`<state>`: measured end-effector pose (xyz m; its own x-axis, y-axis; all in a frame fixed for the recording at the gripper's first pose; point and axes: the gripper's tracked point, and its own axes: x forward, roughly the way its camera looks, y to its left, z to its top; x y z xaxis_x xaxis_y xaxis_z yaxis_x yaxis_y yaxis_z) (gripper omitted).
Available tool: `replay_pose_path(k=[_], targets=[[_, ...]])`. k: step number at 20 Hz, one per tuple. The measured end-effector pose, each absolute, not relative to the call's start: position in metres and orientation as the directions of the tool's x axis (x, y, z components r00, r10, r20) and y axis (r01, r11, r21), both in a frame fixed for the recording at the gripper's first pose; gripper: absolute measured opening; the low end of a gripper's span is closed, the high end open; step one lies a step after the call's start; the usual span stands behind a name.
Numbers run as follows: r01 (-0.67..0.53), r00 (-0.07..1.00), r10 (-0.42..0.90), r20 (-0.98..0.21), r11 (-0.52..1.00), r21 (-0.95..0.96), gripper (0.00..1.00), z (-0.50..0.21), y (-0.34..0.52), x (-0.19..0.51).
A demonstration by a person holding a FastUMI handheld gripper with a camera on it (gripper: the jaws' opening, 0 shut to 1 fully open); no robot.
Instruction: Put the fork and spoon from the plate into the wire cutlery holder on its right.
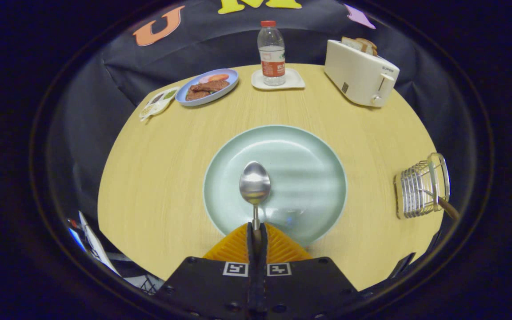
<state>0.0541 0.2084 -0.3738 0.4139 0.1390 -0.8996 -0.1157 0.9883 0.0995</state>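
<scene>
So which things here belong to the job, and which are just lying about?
Job: spoon, held between the shut gripper fingers; plate; wire holder.
Lying about: bottle, toaster, food dish, packet.

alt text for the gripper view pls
The gripper is shut on a spoon, held above a pale green plate on a wooden table. A wire cutlery holder stands to the plate's right, with a brown handle sticking out.

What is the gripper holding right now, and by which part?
The gripper is shut on the shiny metal spoon, pinching its handle between both fingers; the bowl points forward over the pale green round plate.
</scene>
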Motion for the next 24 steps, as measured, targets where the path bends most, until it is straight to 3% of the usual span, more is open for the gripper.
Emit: replay_pose_path(k=[12,18,24], targets=[[0.002,0.377,0.094,-0.921,0.995,0.103,0.01,-0.225,0.022,0.052],[0.063,0.277,0.065,-0.959,0.994,0.085,0.01,-0.229,-0.064,0.050],[0.063,0.159,0.118,-0.980,0.990,0.130,0.00,-0.253,-0.067,0.048]])
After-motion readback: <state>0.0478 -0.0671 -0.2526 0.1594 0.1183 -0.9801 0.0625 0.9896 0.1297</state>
